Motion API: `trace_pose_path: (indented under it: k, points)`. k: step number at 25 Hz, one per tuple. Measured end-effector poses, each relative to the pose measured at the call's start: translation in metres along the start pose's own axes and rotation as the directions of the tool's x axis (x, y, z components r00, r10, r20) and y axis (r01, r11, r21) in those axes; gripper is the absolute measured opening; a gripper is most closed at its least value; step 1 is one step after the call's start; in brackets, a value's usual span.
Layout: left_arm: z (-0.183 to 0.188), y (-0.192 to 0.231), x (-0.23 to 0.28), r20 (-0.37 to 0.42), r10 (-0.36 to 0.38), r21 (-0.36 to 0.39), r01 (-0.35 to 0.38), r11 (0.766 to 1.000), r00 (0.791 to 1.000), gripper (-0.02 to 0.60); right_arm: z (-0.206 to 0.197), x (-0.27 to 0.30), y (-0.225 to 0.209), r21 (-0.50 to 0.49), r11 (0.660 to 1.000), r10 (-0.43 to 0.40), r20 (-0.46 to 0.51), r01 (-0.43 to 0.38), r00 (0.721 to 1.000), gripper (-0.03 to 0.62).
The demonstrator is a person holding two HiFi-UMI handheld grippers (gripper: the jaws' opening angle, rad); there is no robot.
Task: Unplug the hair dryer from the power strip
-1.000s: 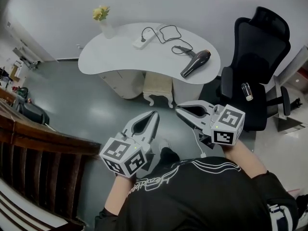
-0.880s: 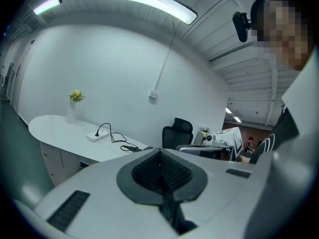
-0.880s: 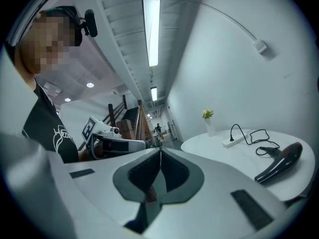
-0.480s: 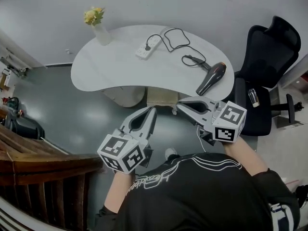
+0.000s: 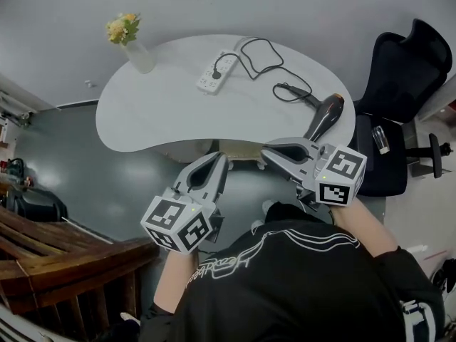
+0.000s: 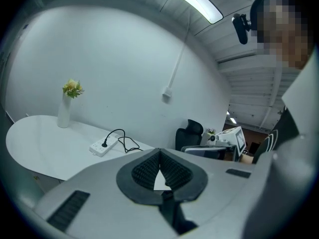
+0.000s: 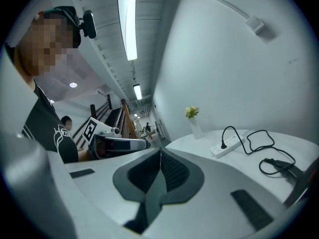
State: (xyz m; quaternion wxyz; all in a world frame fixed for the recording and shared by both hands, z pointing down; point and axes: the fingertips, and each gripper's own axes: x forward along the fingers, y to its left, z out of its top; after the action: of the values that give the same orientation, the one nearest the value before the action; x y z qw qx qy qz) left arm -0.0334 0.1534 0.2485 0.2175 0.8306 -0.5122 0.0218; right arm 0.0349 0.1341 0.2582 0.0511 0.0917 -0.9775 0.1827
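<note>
On the white bench (image 5: 157, 112), the hair dryer (image 5: 324, 117) remains plugged into the power strip (image 5: 216, 73); left tongs (image 5: 219, 161) and right tongs (image 5: 267, 154) are fully closed, empty.

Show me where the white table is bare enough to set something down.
Widest bare patch: the left front of the table, between the vase, the power strip and the near edge. A narrower one lies between power strip and hair dryer. The right rear is crowded with looped cord.
</note>
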Motion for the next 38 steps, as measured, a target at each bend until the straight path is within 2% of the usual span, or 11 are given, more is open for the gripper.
trace_pose_path:
  k: [11, 17, 24, 29, 33, 38]
  points:
    - [0.020, 0.073, 0.064, -0.051, 0.026, -0.015, -0.027, 1.000, 0.998, 0.003, 0.023, 0.054, -0.087, 0.044, 0.999, 0.009, 0.008, -0.009, 1.000, -0.003]
    - [0.046, 0.120, 0.109, -0.067, 0.067, 0.021, -0.066, 0.998, 0.995, 0.003, 0.047, 0.081, -0.140, 0.038, 0.999, 0.017, 0.017, -0.018, 1.000, -0.003]
    - [0.055, 0.164, 0.151, -0.123, 0.124, 0.081, -0.115, 0.990, 0.985, 0.005, 0.062, 0.100, -0.190, 0.050, 0.999, 0.015, 0.023, -0.016, 1.000, -0.003]
    - [0.043, 0.193, 0.172, -0.180, 0.147, 0.135, -0.123, 0.983, 0.973, 0.006, 0.053, 0.110, -0.208, 0.069, 0.998, -0.007, 0.003, 0.006, 1.000, -0.003]
    - [0.029, 0.222, 0.189, -0.216, 0.143, 0.110, -0.121, 0.987, 0.966, 0.039, 0.042, 0.121, -0.223, 0.104, 0.994, -0.039, -0.020, 0.041, 0.999, -0.003]
    - [0.001, 0.258, 0.210, -0.309, 0.127, 0.093, -0.103, 0.990, 0.943, 0.097, 0.026, 0.140, -0.240, 0.153, 0.985, -0.066, -0.059, 0.075, 0.996, -0.003]
